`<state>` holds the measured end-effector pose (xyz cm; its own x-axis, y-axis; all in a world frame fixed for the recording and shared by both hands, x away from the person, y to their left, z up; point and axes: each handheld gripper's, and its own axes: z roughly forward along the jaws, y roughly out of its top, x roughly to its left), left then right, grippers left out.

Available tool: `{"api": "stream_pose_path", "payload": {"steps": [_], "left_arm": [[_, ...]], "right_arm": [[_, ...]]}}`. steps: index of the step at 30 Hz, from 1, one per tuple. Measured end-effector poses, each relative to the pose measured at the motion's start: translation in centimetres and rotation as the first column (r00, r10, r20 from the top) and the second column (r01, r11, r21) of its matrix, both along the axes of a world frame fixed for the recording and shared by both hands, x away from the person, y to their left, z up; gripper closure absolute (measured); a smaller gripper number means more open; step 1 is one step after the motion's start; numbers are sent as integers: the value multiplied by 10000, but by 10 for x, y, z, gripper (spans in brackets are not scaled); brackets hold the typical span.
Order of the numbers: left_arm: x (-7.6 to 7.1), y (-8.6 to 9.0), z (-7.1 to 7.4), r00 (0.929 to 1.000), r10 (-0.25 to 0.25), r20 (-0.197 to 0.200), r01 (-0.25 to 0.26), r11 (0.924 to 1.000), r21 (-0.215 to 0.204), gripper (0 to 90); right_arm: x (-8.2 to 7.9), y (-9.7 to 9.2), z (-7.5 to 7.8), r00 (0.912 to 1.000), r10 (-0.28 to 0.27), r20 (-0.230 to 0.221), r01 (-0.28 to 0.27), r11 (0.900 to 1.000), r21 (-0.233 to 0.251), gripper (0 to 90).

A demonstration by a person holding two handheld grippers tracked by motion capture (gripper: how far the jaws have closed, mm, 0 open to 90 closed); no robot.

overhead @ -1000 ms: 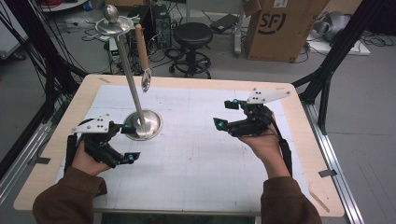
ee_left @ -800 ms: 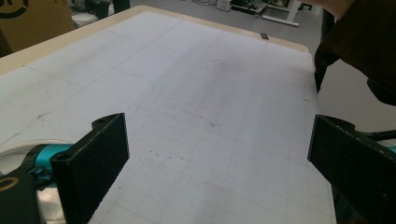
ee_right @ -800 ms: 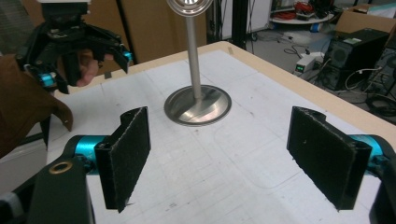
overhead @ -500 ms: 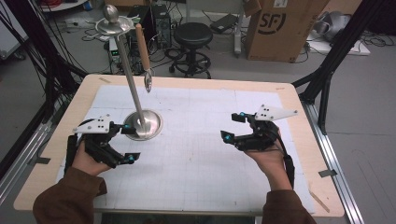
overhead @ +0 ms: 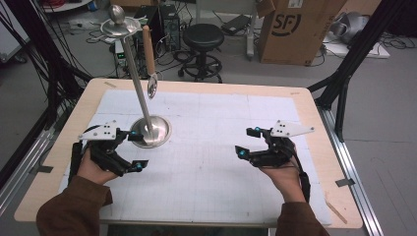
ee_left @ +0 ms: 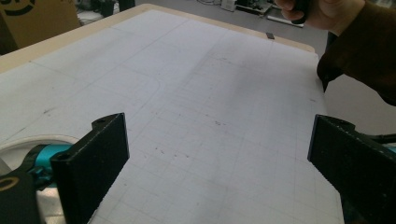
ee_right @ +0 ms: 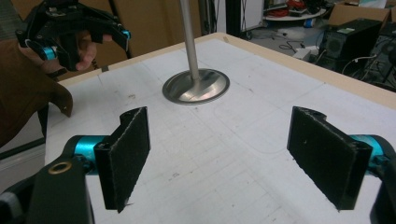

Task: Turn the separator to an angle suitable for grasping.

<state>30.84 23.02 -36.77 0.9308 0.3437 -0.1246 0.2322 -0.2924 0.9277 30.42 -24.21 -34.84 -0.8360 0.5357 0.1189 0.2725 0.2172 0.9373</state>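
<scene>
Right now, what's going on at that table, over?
Left gripper and right gripper open, empty, low over mat. Spoon hangs on metal stand, untouched. Nothing between grippers and stand.

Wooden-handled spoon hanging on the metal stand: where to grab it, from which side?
Grip the wooden-handled metal spoon on its brown handle, mid-length; it hangs upright beside the silver stand's pole, bowl down. Probably best come from the right with the right tool, open and empty, closing level across the handle, since the pole blocks the left.
</scene>
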Motion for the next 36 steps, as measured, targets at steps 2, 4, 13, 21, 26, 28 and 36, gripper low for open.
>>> {"api": "stream_pose_path", "payload": {"steps": [2,4,13,21,26,28,36], "left_arm": [[0,0,0,10000,60,24,-60,10000,3,59],[0,0,0,10000,57,-4,-57,10000,23,59],[2,-1,-2,10000,77,-23,-77,10000,-43,59],[0,-1,-3,10000,8,-36,-9,10000,-40,59],[-1,-1,-3,10000,21,-50,-21,10000,-1,59],[-1,-1,-3,10000,42,-59,-42,10000,1,59],[0,0,-5,9999,49,-110,-49,10000,40,59]], "right_arm": [[0,-2,-3,10000,-4,-13,4,10000,-64,206],[0,-3,-6,9999,-38,-127,37,10000,-79,206],[3,-6,-19,9991,-162,-392,150,9995,-283,202],[4,-6,-18,9989,-246,-411,235,9994,-267,202],[3,-3,-18,9991,-228,-352,215,9991,-373,202],[4,-2,-19,9992,-207,-332,195,9991,-382,202],[5,-1,-20,9991,-156,-406,138,9989,-458,202]]}}
